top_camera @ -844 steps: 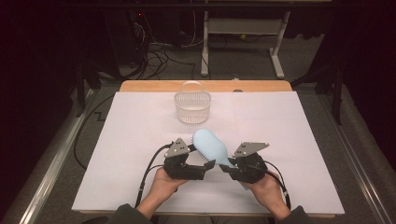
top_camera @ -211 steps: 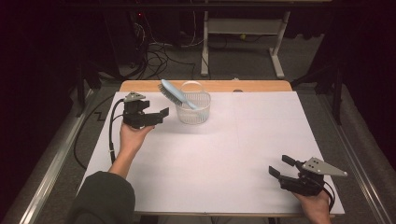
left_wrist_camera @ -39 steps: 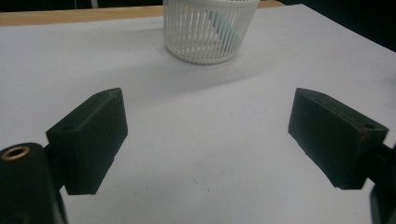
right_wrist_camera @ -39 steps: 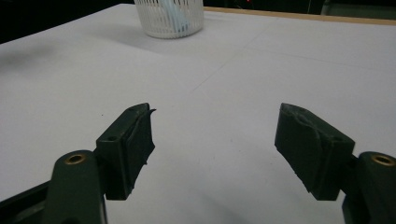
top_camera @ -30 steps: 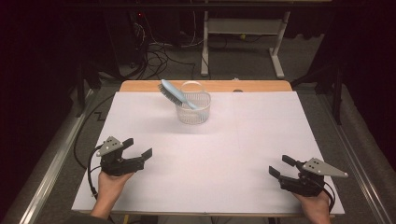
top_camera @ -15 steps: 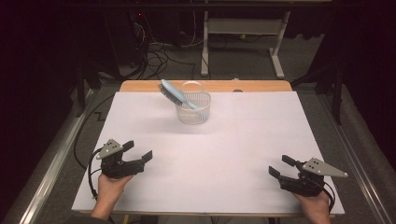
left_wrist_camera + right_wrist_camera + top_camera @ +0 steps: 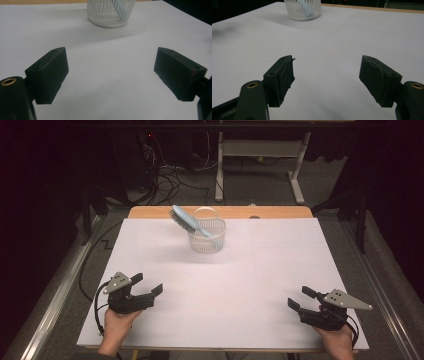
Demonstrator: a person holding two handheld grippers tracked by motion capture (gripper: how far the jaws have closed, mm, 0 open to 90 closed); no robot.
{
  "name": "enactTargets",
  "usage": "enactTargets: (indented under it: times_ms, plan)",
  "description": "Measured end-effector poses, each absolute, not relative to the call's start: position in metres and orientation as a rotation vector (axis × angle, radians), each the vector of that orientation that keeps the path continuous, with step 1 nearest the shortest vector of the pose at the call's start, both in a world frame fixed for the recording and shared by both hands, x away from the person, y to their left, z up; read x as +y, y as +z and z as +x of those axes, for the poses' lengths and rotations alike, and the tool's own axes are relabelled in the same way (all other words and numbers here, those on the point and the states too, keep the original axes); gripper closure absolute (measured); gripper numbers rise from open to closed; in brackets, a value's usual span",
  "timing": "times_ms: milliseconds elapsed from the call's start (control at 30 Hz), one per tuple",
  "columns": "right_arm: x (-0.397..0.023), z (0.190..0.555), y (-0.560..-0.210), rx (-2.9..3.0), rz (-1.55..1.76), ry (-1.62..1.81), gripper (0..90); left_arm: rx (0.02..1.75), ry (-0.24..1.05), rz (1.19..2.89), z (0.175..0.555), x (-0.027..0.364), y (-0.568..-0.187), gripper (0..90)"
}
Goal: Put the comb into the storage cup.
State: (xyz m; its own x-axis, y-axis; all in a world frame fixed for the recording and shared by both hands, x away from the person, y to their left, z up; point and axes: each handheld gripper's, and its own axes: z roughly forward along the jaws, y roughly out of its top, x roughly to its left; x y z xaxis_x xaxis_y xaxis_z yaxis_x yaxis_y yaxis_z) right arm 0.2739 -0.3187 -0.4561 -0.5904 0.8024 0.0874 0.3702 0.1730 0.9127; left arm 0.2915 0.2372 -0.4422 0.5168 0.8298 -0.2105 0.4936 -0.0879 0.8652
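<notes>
A light blue hairbrush leans in a white slatted basket at the far middle of the table, its bristled head sticking out to the upper left. The basket shows at the top of the left gripper view, with the brush handle inside it. It also appears far off in the right gripper view as a basket. My left gripper rests open near the front left edge. My right gripper rests open near the front right edge. Nothing lies between either pair of jaws.
The table is covered by a white sheet, with a wooden edge at the far side. Beyond it stand a desk frame and loose cables on the dark floor. Metal rails run along both sides.
My left gripper has drifted slightly nearer the front edge over the last second; earlier it was up at the basket with the brush. The right gripper has stayed put.
</notes>
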Motion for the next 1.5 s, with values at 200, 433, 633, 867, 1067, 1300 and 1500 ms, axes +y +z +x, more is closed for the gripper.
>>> enactTargets:
  times_ms: [200, 433, 633, 867, 1067, 1300, 1500]
  plan:
    - [-0.319, 0.274, -0.456, 2.039, 1.106, 1.400, 28.3, 1.122, 0.409, 1.739, 0.290, 0.238, -0.444, 11.6]
    - [-0.319, 0.274, -0.456, 2.041, 1.105, 1.400, 28.2, 1.132, 0.402, 1.726, 0.289, 0.240, -0.447, 11.6]
    - [-0.319, 0.274, -0.456, 2.042, 1.101, 1.399, 28.2, 1.138, 0.403, 1.720, 0.286, 0.242, -0.450, 11.6]
    - [-0.319, 0.274, -0.456, 2.043, 1.101, 1.400, 28.2, 1.149, 0.398, 1.717, 0.284, 0.243, -0.452, 11.7]
    - [-0.318, 0.273, -0.456, 2.043, 1.102, 1.401, 28.2, 1.157, 0.396, 1.720, 0.282, 0.245, -0.454, 11.7]
    - [-0.319, 0.273, -0.456, 2.038, 1.103, 1.401, 28.2, 1.171, 0.398, 1.706, 0.279, 0.247, -0.456, 11.6]
    - [-0.319, 0.273, -0.455, 2.035, 1.102, 1.401, 28.2, 1.170, 0.394, 1.705, 0.278, 0.247, -0.457, 11.6]
